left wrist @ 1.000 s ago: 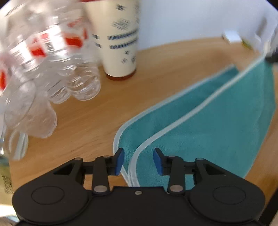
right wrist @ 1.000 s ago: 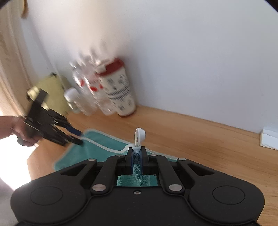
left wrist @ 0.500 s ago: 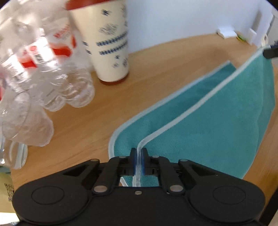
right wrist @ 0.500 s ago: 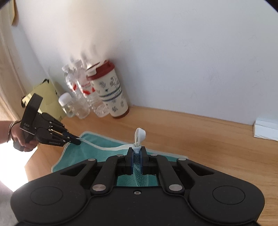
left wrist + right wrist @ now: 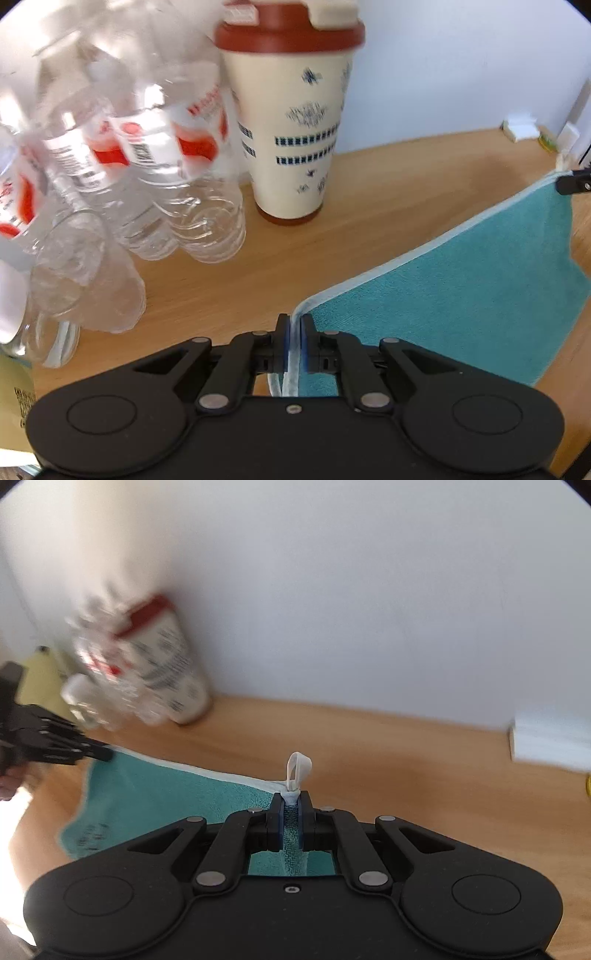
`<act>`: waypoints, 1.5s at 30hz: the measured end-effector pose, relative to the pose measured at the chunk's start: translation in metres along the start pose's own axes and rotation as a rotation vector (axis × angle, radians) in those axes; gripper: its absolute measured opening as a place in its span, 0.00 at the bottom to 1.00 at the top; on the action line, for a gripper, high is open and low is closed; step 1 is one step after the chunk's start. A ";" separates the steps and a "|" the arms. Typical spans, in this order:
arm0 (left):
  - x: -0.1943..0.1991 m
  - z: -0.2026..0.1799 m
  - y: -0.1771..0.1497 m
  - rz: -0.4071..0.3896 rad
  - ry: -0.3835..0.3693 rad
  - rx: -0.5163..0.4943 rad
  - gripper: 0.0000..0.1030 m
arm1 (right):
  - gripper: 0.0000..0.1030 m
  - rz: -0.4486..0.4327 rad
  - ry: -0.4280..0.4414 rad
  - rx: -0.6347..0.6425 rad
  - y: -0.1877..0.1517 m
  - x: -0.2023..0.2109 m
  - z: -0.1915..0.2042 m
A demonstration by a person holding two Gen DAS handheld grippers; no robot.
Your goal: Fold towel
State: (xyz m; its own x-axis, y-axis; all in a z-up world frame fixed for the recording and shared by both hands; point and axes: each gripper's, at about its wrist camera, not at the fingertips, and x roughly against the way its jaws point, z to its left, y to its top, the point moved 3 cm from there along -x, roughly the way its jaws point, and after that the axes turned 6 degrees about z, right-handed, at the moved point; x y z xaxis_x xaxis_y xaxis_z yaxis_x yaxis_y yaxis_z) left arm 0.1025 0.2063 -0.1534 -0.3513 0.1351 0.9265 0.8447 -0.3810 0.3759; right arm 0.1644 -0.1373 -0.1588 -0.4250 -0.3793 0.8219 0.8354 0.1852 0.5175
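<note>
A teal towel point(image 5: 454, 291) with a pale blue-white border hangs stretched above the wooden table point(image 5: 388, 206). My left gripper point(image 5: 294, 325) is shut on one corner of its border. My right gripper point(image 5: 291, 805) is shut on the other corner, where a white hanging loop point(image 5: 297, 770) sticks up between the fingers. In the right wrist view the towel point(image 5: 147, 797) runs left to the left gripper point(image 5: 99, 754), held by a person's hand. The right gripper's tip point(image 5: 576, 182) shows at the far right of the left wrist view.
Just ahead of the left gripper stand several clear plastic bottles point(image 5: 155, 177) with red labels and a cream tumbler point(image 5: 295, 122) with a red lid. A white box point(image 5: 550, 734) lies at the right by the white wall. A yellow object point(image 5: 40, 675) sits behind the bottles.
The left gripper shut on the towel's corner, then lifted it. Both grippers raised and pulled the towel taut, and moved closer to the bottles and tumbler. The right gripper stayed shut.
</note>
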 end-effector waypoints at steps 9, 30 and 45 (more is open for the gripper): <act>-0.009 0.009 0.006 0.058 0.091 0.040 0.46 | 0.40 0.050 -0.193 0.018 -0.007 -0.021 -0.010; -0.007 -0.019 -0.033 0.115 0.187 0.370 0.97 | 0.43 0.080 -0.294 -0.071 -0.066 -0.016 0.022; 0.103 -0.052 -0.060 0.089 0.023 0.439 0.99 | 0.72 -0.024 -0.370 -0.333 -0.070 0.115 0.105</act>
State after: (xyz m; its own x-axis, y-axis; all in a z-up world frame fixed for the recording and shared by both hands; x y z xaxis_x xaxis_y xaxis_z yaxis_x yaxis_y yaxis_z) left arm -0.0048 0.1958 -0.0819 -0.2740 0.0976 0.9568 0.9617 0.0342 0.2719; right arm 0.0205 -0.0991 -0.0756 -0.4906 -0.0219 0.8711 0.8640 -0.1425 0.4830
